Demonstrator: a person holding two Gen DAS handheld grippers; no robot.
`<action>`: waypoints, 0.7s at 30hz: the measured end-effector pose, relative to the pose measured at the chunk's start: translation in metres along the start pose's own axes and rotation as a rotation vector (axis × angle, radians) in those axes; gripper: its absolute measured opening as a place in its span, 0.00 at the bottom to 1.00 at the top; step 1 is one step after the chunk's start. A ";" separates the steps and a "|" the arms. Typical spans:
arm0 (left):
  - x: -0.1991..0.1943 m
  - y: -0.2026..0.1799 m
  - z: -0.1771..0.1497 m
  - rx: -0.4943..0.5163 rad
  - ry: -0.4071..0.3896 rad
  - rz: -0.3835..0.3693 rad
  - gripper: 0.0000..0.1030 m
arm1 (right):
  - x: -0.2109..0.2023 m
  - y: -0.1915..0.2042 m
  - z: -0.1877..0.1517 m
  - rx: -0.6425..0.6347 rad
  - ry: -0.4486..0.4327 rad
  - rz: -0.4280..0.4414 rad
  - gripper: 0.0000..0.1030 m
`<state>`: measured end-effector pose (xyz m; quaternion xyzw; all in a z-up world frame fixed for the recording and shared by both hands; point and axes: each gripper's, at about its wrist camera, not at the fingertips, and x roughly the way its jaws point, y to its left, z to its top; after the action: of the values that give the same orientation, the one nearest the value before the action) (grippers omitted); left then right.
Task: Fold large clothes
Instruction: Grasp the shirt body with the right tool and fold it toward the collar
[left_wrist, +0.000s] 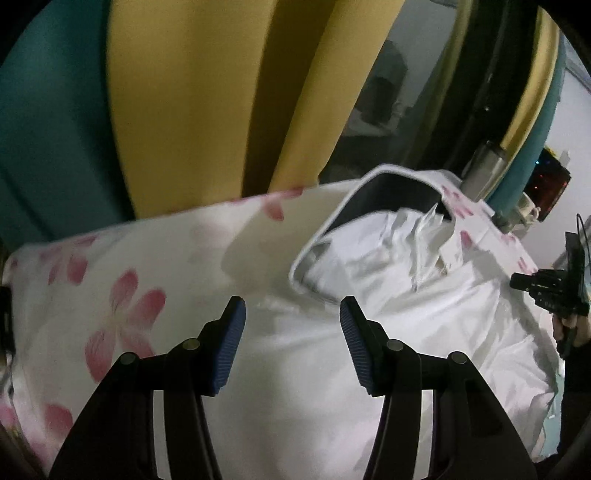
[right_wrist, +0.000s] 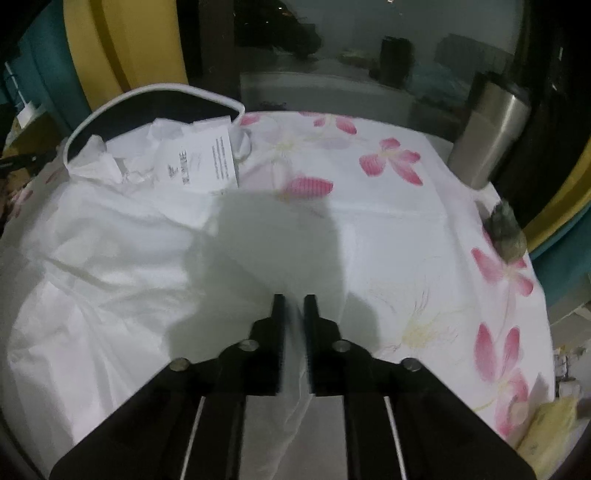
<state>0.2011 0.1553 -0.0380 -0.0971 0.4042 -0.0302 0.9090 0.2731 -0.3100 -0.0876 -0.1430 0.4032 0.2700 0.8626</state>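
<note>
1. Left hand-held gripper (left_wrist: 291, 314) hovers, jaws apart, empty.
2. Right hand-held gripper (right_wrist: 294, 314) is clamped on white cloth.
3. One basket (left_wrist: 373, 177) holds part of the white garment (left_wrist: 424, 295); the rest lies on the flowered desk (left_wrist: 122, 266).
4. One steel bottle (right_wrist: 491, 136) stands behind.

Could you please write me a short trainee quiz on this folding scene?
1. True or false: the left tongs are shut on the garment.
2. What do the right tongs pinch? A) garment fabric B) the tag C) nothing
3. Fill in: the flowers on the sheet are ___.
Key: 1 false, they are open and empty; 2 A; 3 pink.
</note>
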 end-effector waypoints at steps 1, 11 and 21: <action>0.002 -0.001 0.004 0.000 0.002 -0.007 0.54 | -0.003 -0.002 0.008 0.008 -0.016 0.014 0.29; 0.051 -0.006 0.017 0.025 0.063 -0.008 0.54 | 0.038 0.027 0.106 -0.041 -0.114 0.029 0.52; 0.073 0.001 0.029 0.053 0.076 -0.038 0.39 | 0.101 0.053 0.149 -0.097 -0.039 0.088 0.40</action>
<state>0.2710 0.1507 -0.0724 -0.0797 0.4355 -0.0618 0.8945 0.3880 -0.1625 -0.0732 -0.1615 0.3785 0.3296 0.8497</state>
